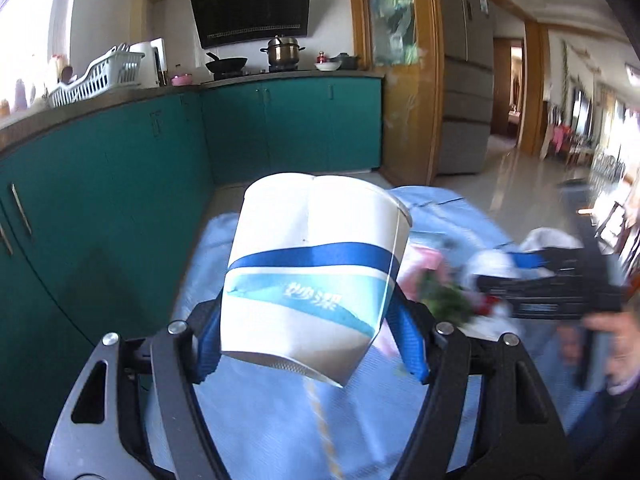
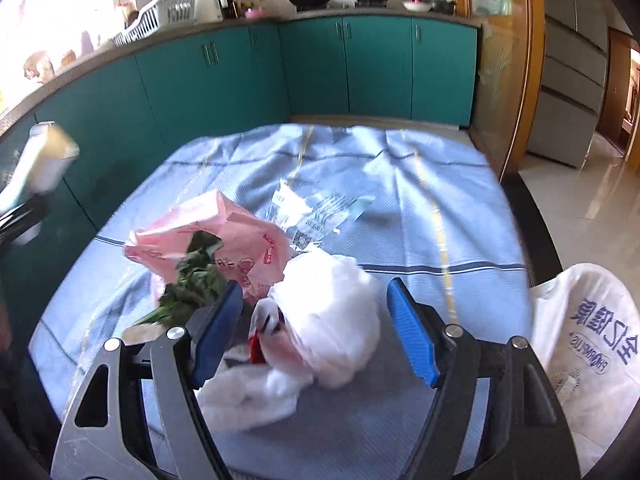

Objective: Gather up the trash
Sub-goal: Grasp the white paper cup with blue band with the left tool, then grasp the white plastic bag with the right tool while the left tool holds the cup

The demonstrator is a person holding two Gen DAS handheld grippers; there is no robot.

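Observation:
My left gripper (image 1: 310, 344) is shut on a white paper cup (image 1: 316, 276) with a blue band, held tilted above the blue tablecloth (image 1: 256, 432). The cup also shows blurred at the far left of the right wrist view (image 2: 44, 160). My right gripper (image 2: 316, 328) is open around a crumpled white plastic bag (image 2: 336, 316) lying on the cloth (image 2: 400, 184). A pink plastic bag (image 2: 224, 240) with green leaves (image 2: 192, 280) lies to the left of it. A clear plastic wrapper (image 2: 316, 212) lies further back.
A large white printed bag (image 2: 592, 340) hangs at the table's right edge. Teal kitchen cabinets (image 2: 240, 76) run behind and left of the table. A fridge (image 1: 468, 92) and hallway lie to the right. The other gripper (image 1: 560, 288) shows blurred at right in the left wrist view.

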